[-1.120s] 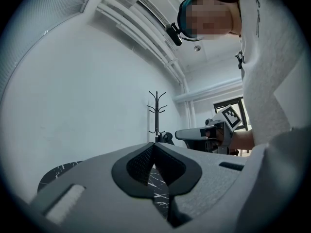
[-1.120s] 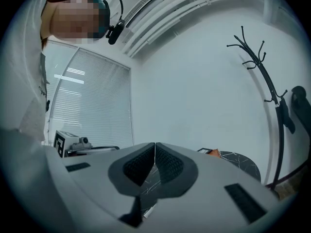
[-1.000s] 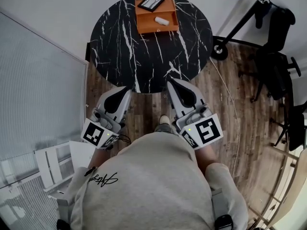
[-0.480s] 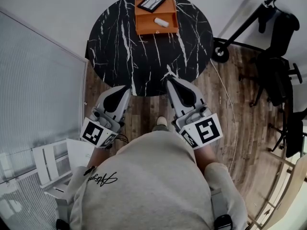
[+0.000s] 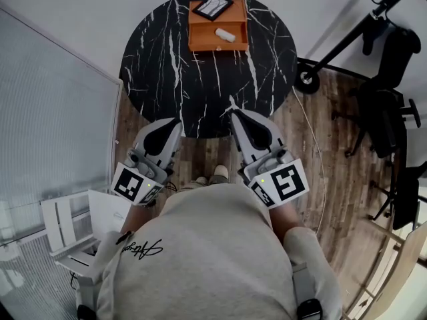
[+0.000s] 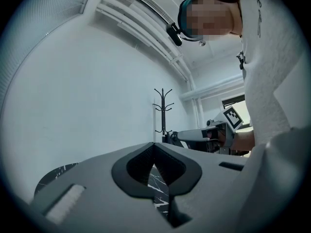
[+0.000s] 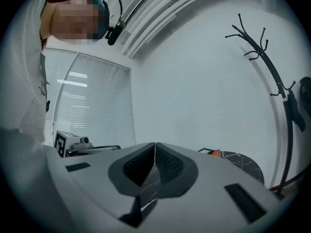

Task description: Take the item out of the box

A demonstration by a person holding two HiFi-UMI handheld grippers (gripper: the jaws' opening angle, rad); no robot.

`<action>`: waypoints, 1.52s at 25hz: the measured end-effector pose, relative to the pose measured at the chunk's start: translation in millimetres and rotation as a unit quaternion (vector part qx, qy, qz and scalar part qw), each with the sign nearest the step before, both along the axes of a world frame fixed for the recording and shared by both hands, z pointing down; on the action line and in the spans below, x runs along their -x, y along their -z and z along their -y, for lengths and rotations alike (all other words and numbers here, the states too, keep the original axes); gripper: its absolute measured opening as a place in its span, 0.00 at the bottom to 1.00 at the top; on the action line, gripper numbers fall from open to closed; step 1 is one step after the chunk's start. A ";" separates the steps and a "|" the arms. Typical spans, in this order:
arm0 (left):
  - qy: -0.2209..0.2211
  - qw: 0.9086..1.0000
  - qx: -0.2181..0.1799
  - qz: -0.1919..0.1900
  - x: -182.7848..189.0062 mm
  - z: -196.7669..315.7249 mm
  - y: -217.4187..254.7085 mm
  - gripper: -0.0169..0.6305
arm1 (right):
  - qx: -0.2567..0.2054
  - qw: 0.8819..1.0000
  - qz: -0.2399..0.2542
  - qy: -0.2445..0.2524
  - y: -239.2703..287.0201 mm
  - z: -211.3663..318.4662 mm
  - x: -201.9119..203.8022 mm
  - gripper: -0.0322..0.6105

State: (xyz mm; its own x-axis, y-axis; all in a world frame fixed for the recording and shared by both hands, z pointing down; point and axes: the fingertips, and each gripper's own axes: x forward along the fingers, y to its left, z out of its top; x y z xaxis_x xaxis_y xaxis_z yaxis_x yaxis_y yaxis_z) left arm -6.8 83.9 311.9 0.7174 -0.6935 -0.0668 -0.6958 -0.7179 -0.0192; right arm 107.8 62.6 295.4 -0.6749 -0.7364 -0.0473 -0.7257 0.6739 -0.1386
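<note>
An orange box (image 5: 218, 25) stands open at the far side of a round black marble table (image 5: 167, 65). A small white item (image 5: 225, 35) lies inside it, and a black-framed flat piece (image 5: 213, 6) rests on its far edge. My left gripper (image 5: 177, 121) and right gripper (image 5: 233, 112) are held side by side at the table's near edge, far short of the box. Both are shut with nothing between the jaws, which meet at the tips in the left gripper view (image 6: 154, 144) and the right gripper view (image 7: 155, 143). The box corner (image 7: 214, 152) shows low in the right gripper view.
A ribbed glass partition (image 5: 53, 112) runs along the left. A black scooter (image 5: 333, 39) and an office chair (image 5: 387, 79) stand on the wood floor at the right. A white stool with papers (image 5: 73, 225) sits lower left. A coat rack (image 7: 272, 81) stands by the wall.
Both grippers have come slightly forward toward the table, whose near edge now lies under their tips. The jaws have stayed shut and the box has not been touched.
</note>
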 end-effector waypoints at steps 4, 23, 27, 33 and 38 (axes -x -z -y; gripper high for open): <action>0.002 1.000 0.000 0.001 3.4 1.3 0.3 0.03 | 0.003 1.000 0.002 -0.001 -2.1 1.1 0.4 0.07; -0.004 1.000 0.002 0.013 1.0 3.6 0.0 0.03 | 0.003 1.000 0.005 0.009 -0.8 1.1 4.4 0.07; 0.002 1.000 -0.005 0.011 -3.1 2.5 4.2 0.03 | 0.003 1.000 0.003 0.015 -1.9 0.2 0.1 0.07; 0.019 1.000 0.002 0.009 1.6 -5.8 -2.0 0.03 | 0.007 1.000 0.004 0.025 -7.6 -1.5 0.9 0.07; 0.030 0.999 0.010 0.007 5.4 -9.8 -5.5 0.03 | 0.011 0.999 0.007 0.033 -9.3 -2.7 4.8 0.07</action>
